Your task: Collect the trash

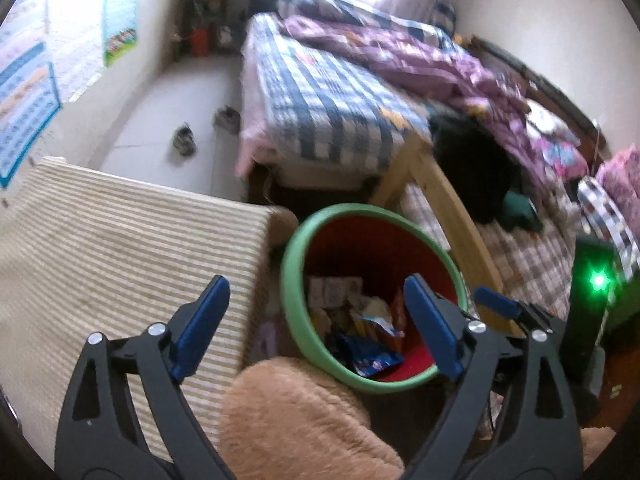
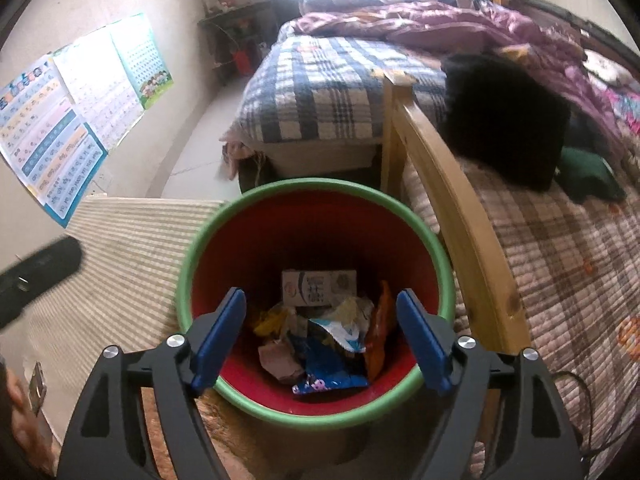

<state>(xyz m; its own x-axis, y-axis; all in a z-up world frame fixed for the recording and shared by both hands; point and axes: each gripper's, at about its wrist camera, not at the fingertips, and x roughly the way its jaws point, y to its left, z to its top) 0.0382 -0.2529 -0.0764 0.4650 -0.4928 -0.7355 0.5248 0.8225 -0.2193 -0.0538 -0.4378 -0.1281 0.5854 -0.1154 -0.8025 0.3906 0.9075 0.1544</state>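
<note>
A red bin with a green rim (image 2: 208,220) stands on the floor between a striped seat and a wooden bed frame. Inside it lie wrappers (image 2: 332,356), a white carton (image 2: 318,286) and crumpled paper. My right gripper (image 2: 322,338) hangs over the bin's mouth, open, nothing between its blue pads. In the left wrist view the same bin (image 1: 294,248) sits right of centre, trash (image 1: 360,328) in its bottom. My left gripper (image 1: 316,326) is open wide above the bin's left rim, empty. The right gripper's blue pad (image 1: 498,304) shows at that view's right.
A beige striped cushion (image 1: 120,248) lies left of the bin, a tan plush thing (image 1: 304,416) below it. The wooden bed rail (image 2: 452,200) runs along the bin's right. Plaid bedding (image 2: 320,92), a dark bag (image 2: 504,120) and purple quilt lie on the beds. Shoes (image 1: 184,140) on the floor.
</note>
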